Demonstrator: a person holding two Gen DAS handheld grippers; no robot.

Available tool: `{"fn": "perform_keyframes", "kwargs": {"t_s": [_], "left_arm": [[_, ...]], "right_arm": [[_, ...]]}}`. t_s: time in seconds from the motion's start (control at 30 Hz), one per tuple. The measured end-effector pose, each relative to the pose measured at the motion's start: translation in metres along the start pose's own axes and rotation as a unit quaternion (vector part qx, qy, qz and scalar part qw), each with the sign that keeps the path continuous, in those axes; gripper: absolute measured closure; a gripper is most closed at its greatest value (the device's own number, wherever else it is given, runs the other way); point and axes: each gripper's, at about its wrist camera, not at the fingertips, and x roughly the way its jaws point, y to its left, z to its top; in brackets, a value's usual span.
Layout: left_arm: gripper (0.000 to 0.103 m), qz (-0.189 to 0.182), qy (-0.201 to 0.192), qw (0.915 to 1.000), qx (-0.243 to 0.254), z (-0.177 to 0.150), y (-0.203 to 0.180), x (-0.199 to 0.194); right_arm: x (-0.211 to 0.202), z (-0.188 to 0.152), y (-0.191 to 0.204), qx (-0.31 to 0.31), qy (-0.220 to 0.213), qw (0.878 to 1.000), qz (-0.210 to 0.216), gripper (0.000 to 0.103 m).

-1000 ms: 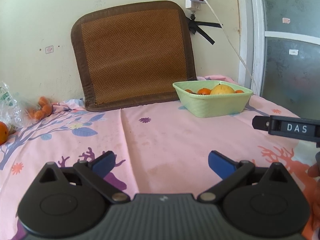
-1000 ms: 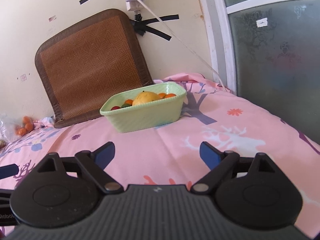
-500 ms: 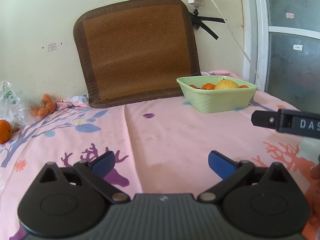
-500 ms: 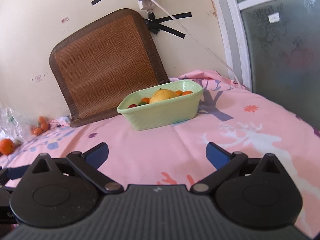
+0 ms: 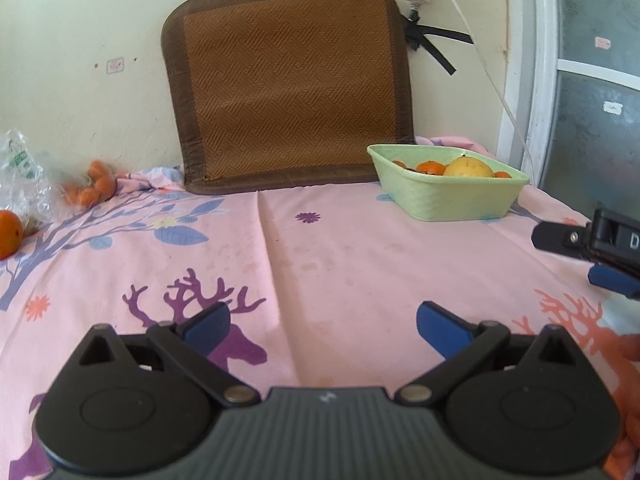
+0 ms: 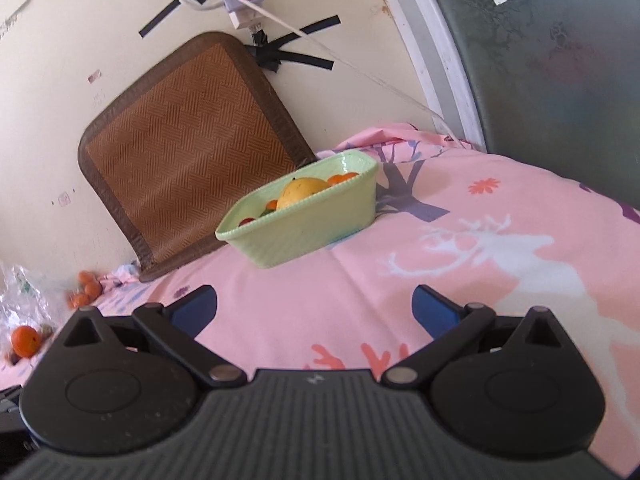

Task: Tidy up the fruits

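surface: pink bedsheet [image 5: 328,248] printed with deer and branches, spread flat up to a cream wall [image 5: 80,40].
backdrop: brown woven mat [image 5: 288,84] leaning upright against the wall, its lower edge on the sheet; white power strip [image 6: 240,4] taped above it, a white cable running down toward the glass door [image 6: 560,60].
fruit basket: pale green basket [image 5: 448,196] on the sheet just in front of the mat's right corner, holding a large yellow citrus fruit [image 5: 468,168] and several small oranges [image 5: 430,167].
loose fruit: single orange [image 5: 9,234] at the far left edge of the sheet, well apart from the basket; cluster of small oranges [image 5: 92,188] near the wall beside a crumpled clear plastic bag [image 5: 20,172].
left hand-held gripper [image 5: 324,324]: blue-padded fingers spread wide, nothing between them, hovering over the middle of the sheet.
right hand-held gripper [image 6: 314,308]: fingers spread wide and empty, pointing toward the basket, which sits beyond the fingertips; from the left wrist view its black body shows at the right edge.
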Motion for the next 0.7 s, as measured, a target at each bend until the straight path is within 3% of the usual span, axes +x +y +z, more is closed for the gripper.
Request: {"fn": "perform_keyframes", "kwargs": {"t_s": [0.37, 0.7], "left_arm": [[0.0, 0.009, -0.02, 0.9998, 0.0, 0.002, 0.001, -0.005], [0.0, 0.062, 0.002, 0.9981, 0.004, 0.007, 0.011, -0.028]], "right_arm": [[0.002, 0.001, -0.003, -0.002, 0.003, 1.0, -0.003, 0.0], [-0.017, -0.006, -0.003, 0.015, -0.003, 1.0, -0.01, 0.0]]}}
